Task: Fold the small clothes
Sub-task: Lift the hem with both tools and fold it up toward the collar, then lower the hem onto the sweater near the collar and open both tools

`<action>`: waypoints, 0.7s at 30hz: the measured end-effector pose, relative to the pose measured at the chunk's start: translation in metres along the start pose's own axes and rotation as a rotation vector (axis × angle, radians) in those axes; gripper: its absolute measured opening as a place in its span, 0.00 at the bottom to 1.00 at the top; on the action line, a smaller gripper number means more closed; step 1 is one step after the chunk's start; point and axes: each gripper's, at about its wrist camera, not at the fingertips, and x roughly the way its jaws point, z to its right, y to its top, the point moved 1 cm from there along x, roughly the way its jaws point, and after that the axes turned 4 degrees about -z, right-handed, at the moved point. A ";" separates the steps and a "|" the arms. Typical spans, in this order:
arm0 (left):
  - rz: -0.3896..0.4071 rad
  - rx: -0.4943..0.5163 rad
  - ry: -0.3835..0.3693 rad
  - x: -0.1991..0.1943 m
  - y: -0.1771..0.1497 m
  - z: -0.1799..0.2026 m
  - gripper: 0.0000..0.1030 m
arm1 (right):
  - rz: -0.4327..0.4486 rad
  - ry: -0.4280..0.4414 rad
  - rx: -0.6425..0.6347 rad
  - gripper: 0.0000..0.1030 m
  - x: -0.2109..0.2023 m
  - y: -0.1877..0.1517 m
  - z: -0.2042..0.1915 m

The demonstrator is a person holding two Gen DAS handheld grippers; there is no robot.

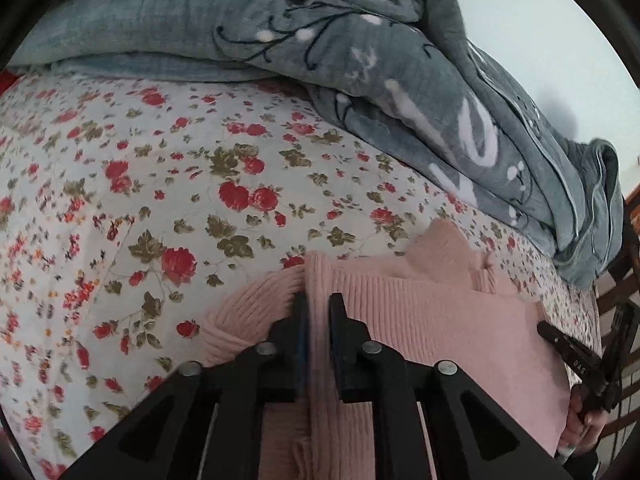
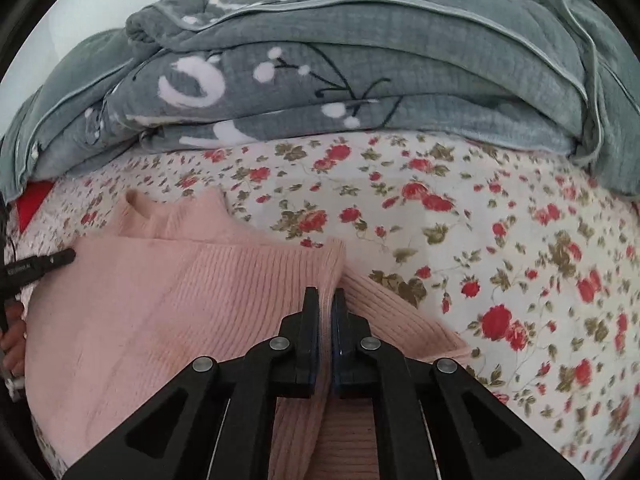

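Pink knit sweater (image 1: 420,320) lies on the floral bed sheet (image 1: 160,160), at 6 o'clock from the grey blanket (image 1: 360,80). Left gripper (image 1: 319,312) pinches a raised fold at one side; right gripper (image 2: 326,304) does likewise at the other, fingers clamped on knit.

Risk: thin pinches may slip when lifted, and uneven pulls would skew the fold.

Collar points to 12 o'clock; long axis 12–6.

I read only small pale lettering on the right claw (image 1: 560,340) finger, near the bed's (image 1: 120,160) right edge; it seems to say "DAS", uncertainly.
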 end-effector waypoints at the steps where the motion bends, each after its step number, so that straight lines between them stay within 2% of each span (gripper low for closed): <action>1: 0.005 0.021 0.021 -0.009 0.001 0.004 0.15 | -0.007 -0.020 -0.023 0.08 -0.004 0.002 -0.002; 3: 0.053 0.078 0.064 -0.027 -0.001 0.013 0.37 | 0.014 -0.062 -0.050 0.10 -0.021 0.004 -0.005; 4: 0.072 0.109 0.071 -0.034 -0.003 0.020 0.41 | 0.039 -0.072 -0.051 0.15 -0.032 0.004 -0.006; 6: 0.101 0.167 0.064 -0.046 -0.004 0.034 0.43 | 0.094 -0.083 -0.048 0.23 -0.057 0.006 -0.013; 10: 0.139 0.255 0.007 -0.050 -0.008 0.072 0.48 | 0.189 -0.041 -0.089 0.40 -0.087 0.016 -0.048; 12: 0.158 0.297 0.032 -0.037 -0.012 0.084 0.50 | 0.198 -0.011 -0.106 0.41 -0.078 0.020 -0.069; 14: 0.145 0.336 0.089 -0.014 -0.016 0.088 0.50 | 0.184 -0.015 -0.121 0.41 -0.054 0.020 -0.078; 16: 0.107 0.342 0.159 0.010 -0.019 0.079 0.50 | 0.138 -0.092 -0.116 0.41 -0.022 0.016 -0.073; 17: 0.084 0.319 0.164 0.019 -0.019 0.070 0.50 | 0.094 -0.130 -0.095 0.39 -0.004 0.013 -0.063; 18: 0.079 0.299 0.135 0.021 -0.020 0.064 0.50 | 0.050 -0.127 -0.059 0.37 0.008 0.010 -0.053; 19: 0.088 0.268 0.086 0.020 -0.019 0.057 0.50 | 0.019 -0.085 -0.007 0.37 0.015 0.009 -0.043; 21: 0.104 0.248 0.054 0.017 -0.018 0.052 0.50 | 0.067 -0.013 0.074 0.35 0.006 0.009 -0.024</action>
